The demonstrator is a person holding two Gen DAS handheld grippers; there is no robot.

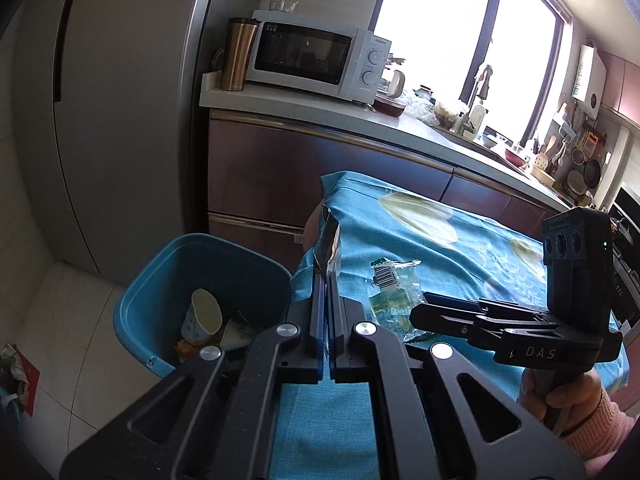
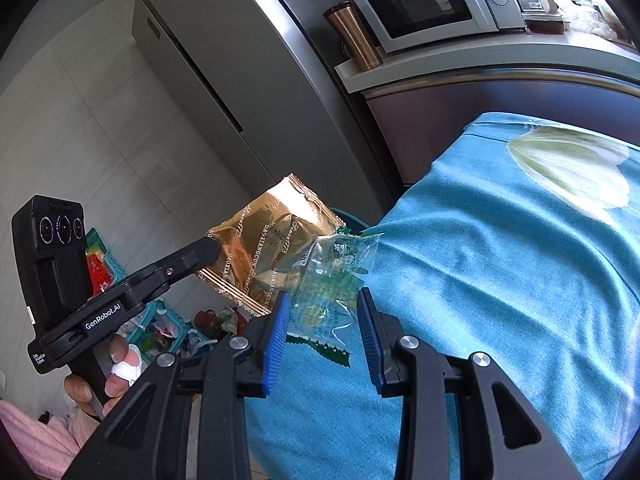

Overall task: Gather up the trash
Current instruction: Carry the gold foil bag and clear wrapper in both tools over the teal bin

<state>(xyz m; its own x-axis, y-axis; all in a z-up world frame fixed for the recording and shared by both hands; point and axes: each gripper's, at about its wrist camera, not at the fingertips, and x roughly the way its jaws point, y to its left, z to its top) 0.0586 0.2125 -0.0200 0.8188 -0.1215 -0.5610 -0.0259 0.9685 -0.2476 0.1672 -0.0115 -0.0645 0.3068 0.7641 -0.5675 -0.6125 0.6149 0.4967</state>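
My left gripper (image 1: 325,276) is shut on a gold snack wrapper (image 1: 329,246), held edge-on above the table's left edge beside the blue trash bin (image 1: 256,264); the wrapper shows flat in the right wrist view (image 2: 264,248). A clear green-printed wrapper (image 1: 394,294) lies on the blue tablecloth (image 1: 460,248). My right gripper (image 2: 322,312) is open, its blue pads on either side of that clear wrapper (image 2: 328,284) without closing on it. The bin holds a paper cup (image 1: 202,316) and other scraps.
A grey fridge (image 1: 120,120) stands behind the bin. A counter with a microwave (image 1: 316,58) and copper tumbler (image 1: 238,54) runs behind the table. Bags and baskets of clutter (image 2: 168,328) sit on the floor at left.
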